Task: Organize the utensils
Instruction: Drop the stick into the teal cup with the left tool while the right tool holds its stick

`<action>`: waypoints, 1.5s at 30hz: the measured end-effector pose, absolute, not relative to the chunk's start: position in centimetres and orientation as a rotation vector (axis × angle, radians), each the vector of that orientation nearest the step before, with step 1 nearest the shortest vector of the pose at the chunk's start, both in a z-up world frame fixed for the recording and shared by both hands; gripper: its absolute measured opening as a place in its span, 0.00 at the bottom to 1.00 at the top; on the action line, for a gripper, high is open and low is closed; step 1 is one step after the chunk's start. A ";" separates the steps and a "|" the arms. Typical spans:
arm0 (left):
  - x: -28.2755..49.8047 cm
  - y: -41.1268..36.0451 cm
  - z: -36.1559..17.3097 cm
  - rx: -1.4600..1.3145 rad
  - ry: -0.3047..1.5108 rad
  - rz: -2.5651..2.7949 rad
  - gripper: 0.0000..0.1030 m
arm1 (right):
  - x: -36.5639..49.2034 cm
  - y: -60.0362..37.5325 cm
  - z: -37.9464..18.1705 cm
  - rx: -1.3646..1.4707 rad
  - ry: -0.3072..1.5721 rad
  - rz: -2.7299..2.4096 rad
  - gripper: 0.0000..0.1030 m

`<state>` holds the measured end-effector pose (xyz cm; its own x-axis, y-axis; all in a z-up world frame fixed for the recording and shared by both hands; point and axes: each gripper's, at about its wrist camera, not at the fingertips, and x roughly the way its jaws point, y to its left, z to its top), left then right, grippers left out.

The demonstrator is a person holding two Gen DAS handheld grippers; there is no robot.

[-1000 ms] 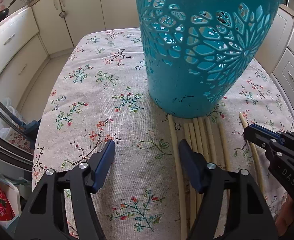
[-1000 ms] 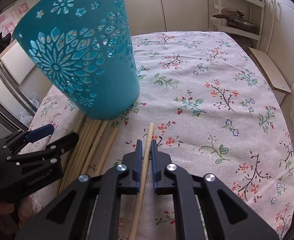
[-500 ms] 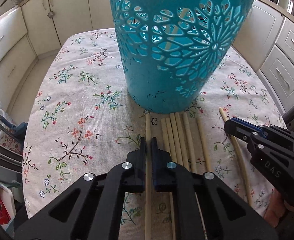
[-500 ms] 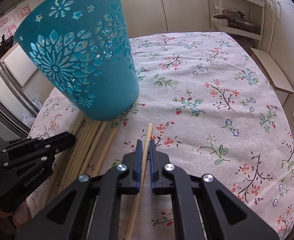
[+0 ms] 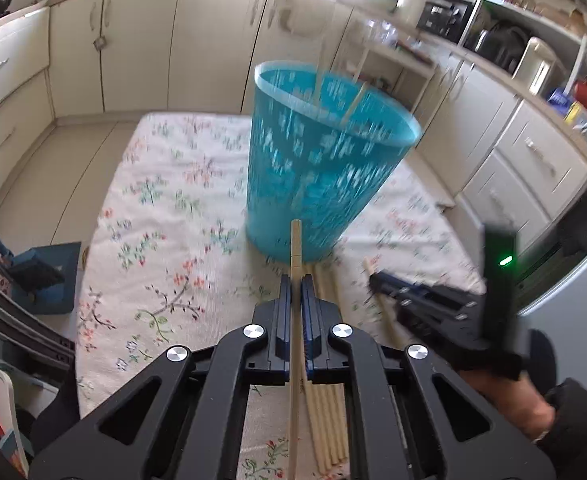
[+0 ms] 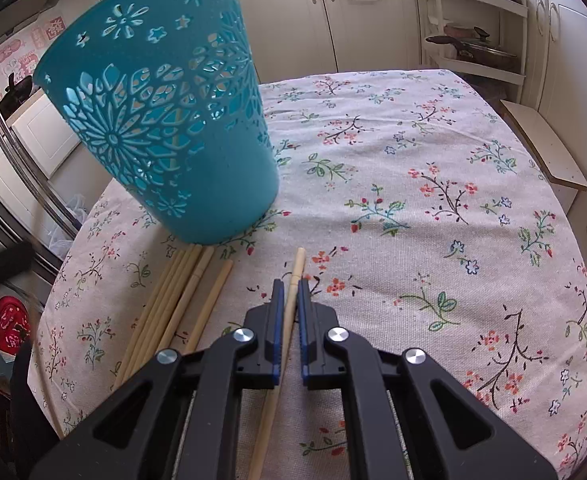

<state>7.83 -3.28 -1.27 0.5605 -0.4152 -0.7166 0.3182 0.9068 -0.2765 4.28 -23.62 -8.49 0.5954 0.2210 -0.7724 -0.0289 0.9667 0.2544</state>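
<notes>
A teal cut-out basket point(image 5: 325, 160) point(image 6: 165, 120) stands on the floral tablecloth, with two chopsticks point(image 5: 353, 104) leaning inside. My left gripper point(image 5: 296, 284) is shut on one wooden chopstick point(image 5: 296, 248) and holds it raised above the table, tip pointing at the basket. My right gripper point(image 6: 289, 292) point(image 5: 377, 280) is shut on another chopstick point(image 6: 296, 268) low over the cloth. Several loose chopsticks point(image 6: 181, 300) point(image 5: 325, 420) lie side by side in front of the basket.
The table point(image 6: 433, 184) is covered with a floral cloth. Cream kitchen cabinets point(image 5: 133, 40) surround it. A shelf with pans point(image 6: 473, 44) stands at the back right. A fridge edge point(image 5: 565, 280) is close on the right in the left wrist view.
My left gripper shut on a chopstick, then lifted it and pulled back from the basket. My right gripper stays shut on its chopstick, almost still.
</notes>
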 end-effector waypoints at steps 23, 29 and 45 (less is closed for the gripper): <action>13.7 -5.7 16.9 -0.206 0.328 -0.377 0.05 | 4.5 -24.8 -8.7 0.307 0.919 0.179 0.06; 17.2 -7.4 13.9 -0.192 0.308 -0.279 0.05 | 4.5 -25.2 -8.9 0.334 0.919 0.192 0.06; 14.8 -5.9 5.1 -0.116 0.531 -0.223 0.41 | 4.3 -25.5 -8.9 0.341 0.918 0.205 0.08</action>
<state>14.81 -5.88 5.11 0.8388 -0.2403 -0.4885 0.1807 0.9693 -0.1666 4.33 -25.55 -8.89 0.5930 0.3165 -0.7404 -0.0282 0.9271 0.3737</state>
